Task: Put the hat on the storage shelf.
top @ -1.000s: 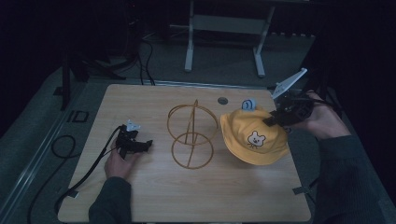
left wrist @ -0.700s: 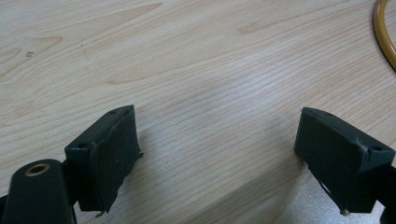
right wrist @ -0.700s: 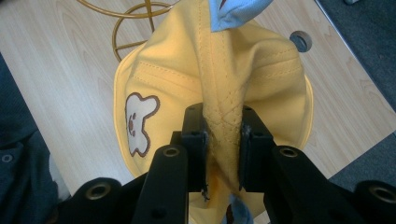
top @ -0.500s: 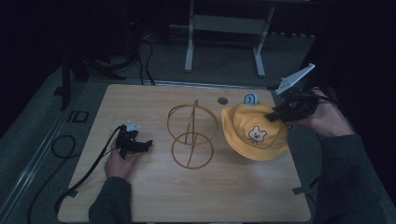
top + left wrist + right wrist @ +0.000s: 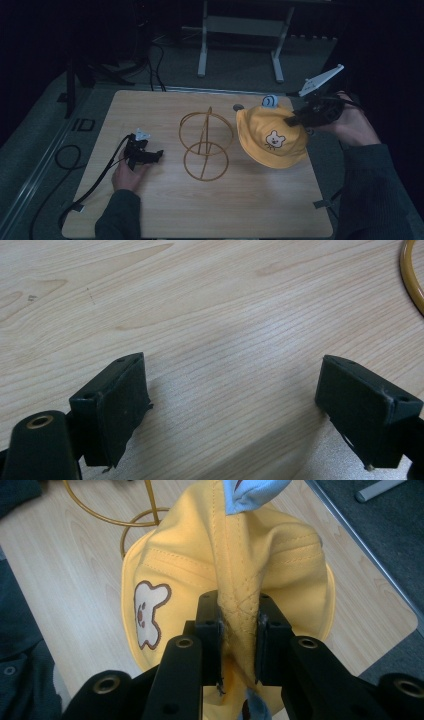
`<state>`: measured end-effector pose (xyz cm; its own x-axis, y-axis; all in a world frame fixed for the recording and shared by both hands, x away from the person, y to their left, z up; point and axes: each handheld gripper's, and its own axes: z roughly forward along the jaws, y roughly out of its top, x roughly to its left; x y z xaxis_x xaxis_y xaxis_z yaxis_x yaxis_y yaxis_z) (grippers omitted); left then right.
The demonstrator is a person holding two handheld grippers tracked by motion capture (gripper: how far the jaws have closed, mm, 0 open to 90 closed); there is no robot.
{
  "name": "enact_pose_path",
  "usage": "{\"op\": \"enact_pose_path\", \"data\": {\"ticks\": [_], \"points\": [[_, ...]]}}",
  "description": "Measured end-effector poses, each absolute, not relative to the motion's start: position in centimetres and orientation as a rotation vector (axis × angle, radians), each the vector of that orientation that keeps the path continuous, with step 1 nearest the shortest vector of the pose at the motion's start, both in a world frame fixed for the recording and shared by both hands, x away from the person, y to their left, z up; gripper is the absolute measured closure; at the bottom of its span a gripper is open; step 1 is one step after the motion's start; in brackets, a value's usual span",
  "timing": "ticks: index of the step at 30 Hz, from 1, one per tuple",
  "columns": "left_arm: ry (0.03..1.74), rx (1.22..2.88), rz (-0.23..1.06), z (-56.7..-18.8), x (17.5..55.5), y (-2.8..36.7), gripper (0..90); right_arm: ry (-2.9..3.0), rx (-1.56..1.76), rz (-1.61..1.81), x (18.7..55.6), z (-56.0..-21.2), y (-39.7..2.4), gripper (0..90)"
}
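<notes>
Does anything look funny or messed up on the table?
Only the yellow hat: the right gripper pinches a fold of its crown, so it looks bunched and tilted. The gold wire stand stands upright, and the left gripper rests open on the table.

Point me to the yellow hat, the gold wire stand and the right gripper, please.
yellow hat (image 5: 270,145), high view, on the crown beside the bear patch.
gold wire stand (image 5: 205,163), high view, on the lower ring's rim.
right gripper (image 5: 239,630), right gripper view, between the jaws pinching the hat's fold.

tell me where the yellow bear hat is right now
High view: the yellow hat is at the table's right, pinched by the right gripper, beside the gold wire stand.
</notes>
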<state>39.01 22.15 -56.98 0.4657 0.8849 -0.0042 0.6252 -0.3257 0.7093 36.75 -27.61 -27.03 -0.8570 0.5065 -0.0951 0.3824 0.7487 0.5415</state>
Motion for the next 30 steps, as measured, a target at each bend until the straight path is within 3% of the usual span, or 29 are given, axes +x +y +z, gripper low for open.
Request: {"op": "enact_pose_path", "data": {"ticks": [30], "points": [[1.250,2.067,0.515,-57.0,39.0,22.2,13.5,2.677,0.665,0.883,36.7,-25.4,-26.7,76.7]]}}
